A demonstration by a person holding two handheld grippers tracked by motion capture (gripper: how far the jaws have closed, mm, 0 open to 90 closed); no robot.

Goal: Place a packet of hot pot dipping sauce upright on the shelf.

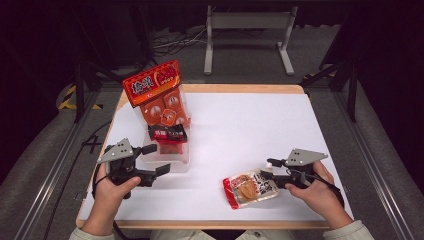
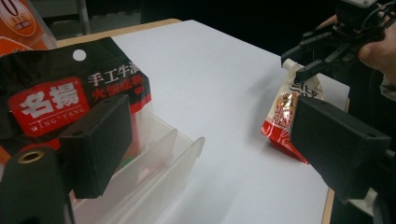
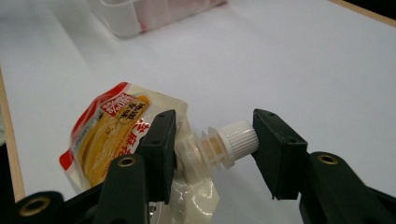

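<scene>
Both tongs sit low in the high view. At lower right, our right gripper [image 1: 270,172] has its jaws around the white cap [image 3: 232,142] of the pouch [image 1: 248,189]. In the right gripper view one jaw presses the neck by the pouch's shoulder and the other meets the cap's end, so we read this as a grip along the spout, likely because that hard part gives firmer hold than soft film. The pouch is just below centre, its body trailing toward the table's [image 1: 250,125] near edge.

At lower left, our left gripper [image 1: 156,159] rests beside the clear bin [image 1: 177,162]. Its jaws stand apart with nothing clamped; one hovers in front of the black packet [image 2: 56,100] standing in the bin. We judge it waits there to steady the bin.

An orange bag [image 1: 155,90] leans upright at the bin's far end, upper left, leaving the near compartment free for the pouch.
</scene>
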